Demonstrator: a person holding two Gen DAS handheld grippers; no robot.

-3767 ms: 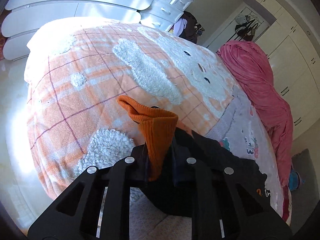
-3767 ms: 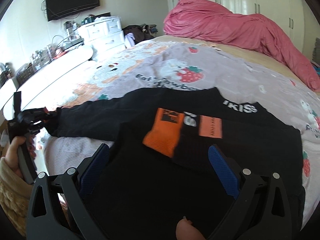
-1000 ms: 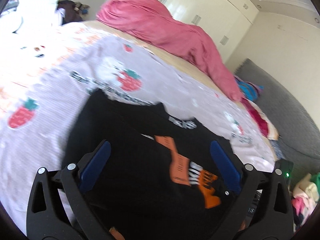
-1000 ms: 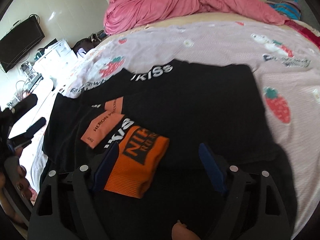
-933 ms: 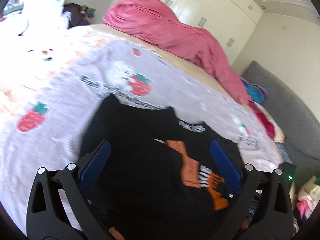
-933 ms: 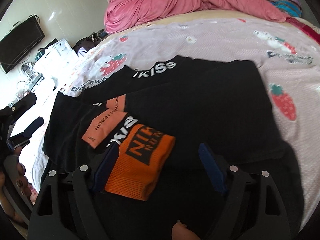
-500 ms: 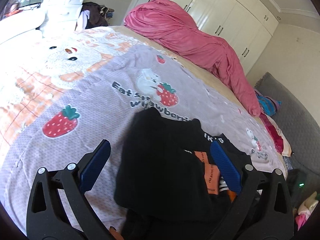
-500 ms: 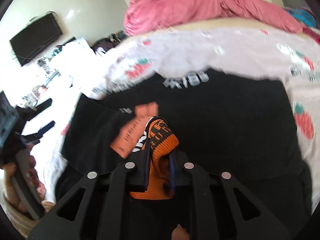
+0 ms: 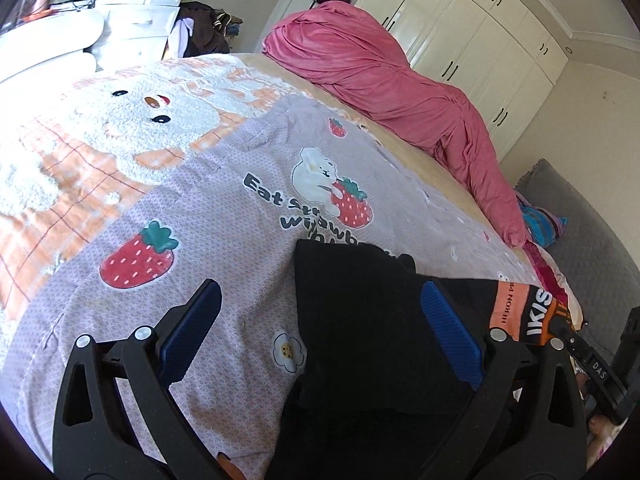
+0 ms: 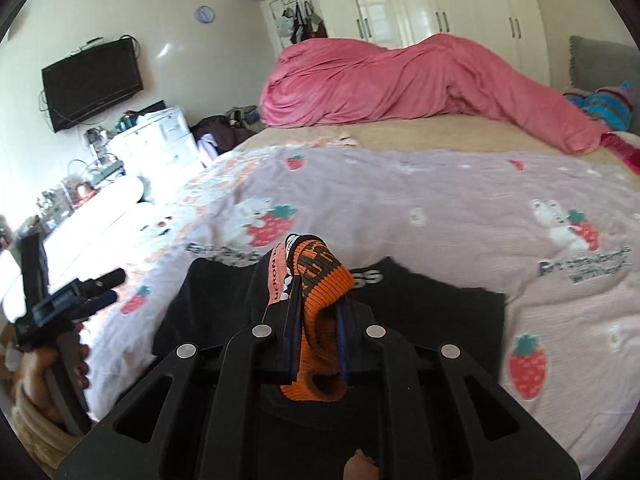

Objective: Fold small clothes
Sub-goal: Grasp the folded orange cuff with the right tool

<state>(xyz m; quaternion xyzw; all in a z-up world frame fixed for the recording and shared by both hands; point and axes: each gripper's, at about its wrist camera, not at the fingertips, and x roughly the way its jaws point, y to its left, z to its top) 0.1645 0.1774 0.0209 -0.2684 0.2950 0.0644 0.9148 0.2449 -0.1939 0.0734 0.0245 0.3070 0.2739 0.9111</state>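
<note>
The right gripper (image 10: 318, 300) is tilted slightly downward over the near part of the bed, its two blue-padded fingers pressed together on the orange cuff (image 10: 320, 276) of a black garment (image 10: 420, 312). The cuff stands bunched and upright between the pads, its ribbed end hanging back toward the camera and its printed end rising just past the fingertips. In the left wrist view the same cuff (image 9: 536, 312) shows at the right side, with a peach label beside it.

The left gripper (image 9: 320, 320) is held low and level over the near edge of the bed, its jaws spread wide with nothing between the pads. In the right wrist view it (image 10: 96, 284) sits off the left edge of the bed, gripped by the person's left hand (image 10: 44, 364).

The black garment lies flat on the strawberry bedspread (image 9: 224, 216), its long axis running across the bed from left to right; its left edge (image 9: 298, 280) falls between the open left fingers.

Beyond the garment the bedspread lies bare toward the far side. An orange plaid blanket (image 9: 80, 128) with a fluffy white bear covers the left part of the bed. A pink duvet (image 10: 400, 80) is heaped along the far edge, with white wardrobes (image 10: 440, 0) behind it.
</note>
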